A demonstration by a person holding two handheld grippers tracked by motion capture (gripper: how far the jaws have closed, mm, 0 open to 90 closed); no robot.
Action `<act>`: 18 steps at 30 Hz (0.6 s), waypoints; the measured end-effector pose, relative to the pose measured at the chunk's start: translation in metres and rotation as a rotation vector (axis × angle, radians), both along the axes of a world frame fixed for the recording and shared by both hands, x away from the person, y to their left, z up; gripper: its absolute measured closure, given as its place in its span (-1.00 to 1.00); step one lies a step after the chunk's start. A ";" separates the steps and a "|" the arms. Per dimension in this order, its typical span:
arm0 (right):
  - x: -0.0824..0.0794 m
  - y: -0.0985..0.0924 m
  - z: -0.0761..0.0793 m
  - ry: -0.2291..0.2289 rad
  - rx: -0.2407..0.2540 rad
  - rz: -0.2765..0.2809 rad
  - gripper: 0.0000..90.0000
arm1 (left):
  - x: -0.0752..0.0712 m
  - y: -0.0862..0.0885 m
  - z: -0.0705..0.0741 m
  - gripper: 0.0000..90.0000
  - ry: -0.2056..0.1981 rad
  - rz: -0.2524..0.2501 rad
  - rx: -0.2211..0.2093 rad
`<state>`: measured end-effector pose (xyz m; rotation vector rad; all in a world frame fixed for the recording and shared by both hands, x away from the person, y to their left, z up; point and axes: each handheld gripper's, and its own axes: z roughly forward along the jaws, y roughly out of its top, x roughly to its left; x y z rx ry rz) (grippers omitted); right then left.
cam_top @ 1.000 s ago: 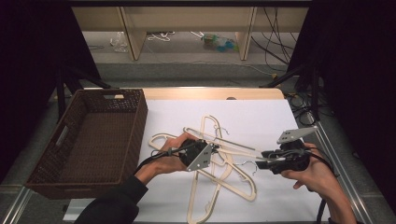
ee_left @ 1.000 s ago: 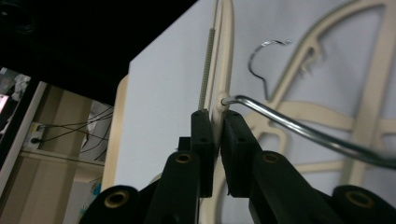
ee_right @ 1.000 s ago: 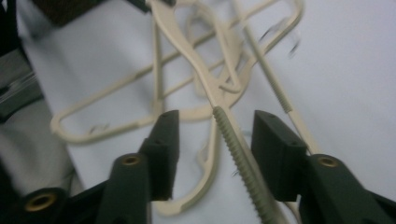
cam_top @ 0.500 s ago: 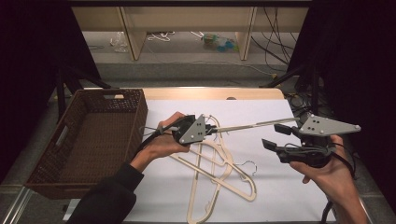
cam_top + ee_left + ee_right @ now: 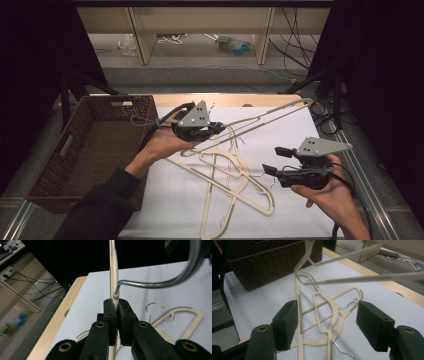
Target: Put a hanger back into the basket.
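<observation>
Nearest to us, at the near right corner of the worktop [image 5: 165,220], we see the right gripper [image 5: 270,161] held above the white sheet. Its jaws stand apart with nothing between the pads, and they have just been opening. In the right gripper view the two black pads frame the hanger pile [image 5: 329,315] lying flat below them.

The hanger pile [image 5: 227,185] rests near the middle of the worktop. We count three cream hangers crossed over one another, though the overlap makes that count uncertain. Their long axes fan from the near edge towards the centre, and the metal hooks lie loose between them.

Farther in, the left gripper [image 5: 216,127] is raised above the centre of the worktop. Its jaws are clamped on the lifted hanger [image 5: 260,117] at the neck, just below the base of its hook [image 5: 160,282], as the left gripper view shows. The lifted hanger [image 5: 113,270] hangs clear of the sheet, touching nothing but the pads. Its long axis runs from the gripper towards the far right corner of the worktop, rising as it goes, and its far end reaches past the wooden far edge. The hook points back towards the left hand.

Along the left edge stands the wicker basket [image 5: 55,165], well apart from the lifted hanger.
</observation>
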<state>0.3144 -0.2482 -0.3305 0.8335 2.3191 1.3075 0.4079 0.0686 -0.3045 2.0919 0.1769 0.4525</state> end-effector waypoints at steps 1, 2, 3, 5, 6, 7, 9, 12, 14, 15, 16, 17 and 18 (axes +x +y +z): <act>0.000 0.002 -0.004 0.004 -0.003 0.001 -0.22 | -0.001 0.002 0.001 0.92 0.014 0.005 -0.005; 0.000 0.003 -0.007 0.010 -0.003 0.002 -0.23 | -0.002 0.007 0.004 0.92 0.044 0.018 -0.018; -0.001 0.004 -0.013 0.017 -0.011 0.012 -0.23 | -0.003 0.008 0.005 0.92 0.053 0.022 -0.018; -0.002 0.006 -0.019 0.030 -0.014 0.016 -0.23 | -0.006 0.015 0.011 0.92 0.107 0.043 -0.048; -0.003 0.007 -0.023 0.041 -0.016 0.022 -0.23 | -0.009 0.018 0.014 0.92 0.127 0.050 -0.063; -0.003 0.008 -0.027 0.050 -0.020 0.026 -0.23 | -0.011 0.021 0.017 0.92 0.137 0.050 -0.074; -0.005 0.009 -0.032 0.063 -0.025 0.033 -0.23 | -0.017 0.027 0.026 0.92 0.165 0.063 -0.080; -0.009 0.009 -0.038 0.073 -0.023 0.039 -0.23 | -0.025 0.036 0.039 0.92 0.200 0.071 -0.102; -0.011 0.009 -0.041 0.083 -0.022 0.046 -0.24 | -0.029 0.043 0.046 0.92 0.240 0.092 -0.131; -0.012 0.009 -0.044 0.085 -0.020 0.047 -0.24 | -0.030 0.045 0.048 0.92 0.246 0.097 -0.131; -0.013 0.009 -0.045 0.081 -0.016 0.044 -0.25 | -0.032 0.048 0.051 0.92 0.248 0.097 -0.126; -0.014 0.009 -0.048 0.080 -0.012 0.040 -0.27 | -0.034 0.051 0.053 0.92 0.255 0.094 -0.138; -0.015 0.009 -0.051 0.084 -0.011 0.038 -0.29 | -0.036 0.054 0.055 0.92 0.262 0.103 -0.141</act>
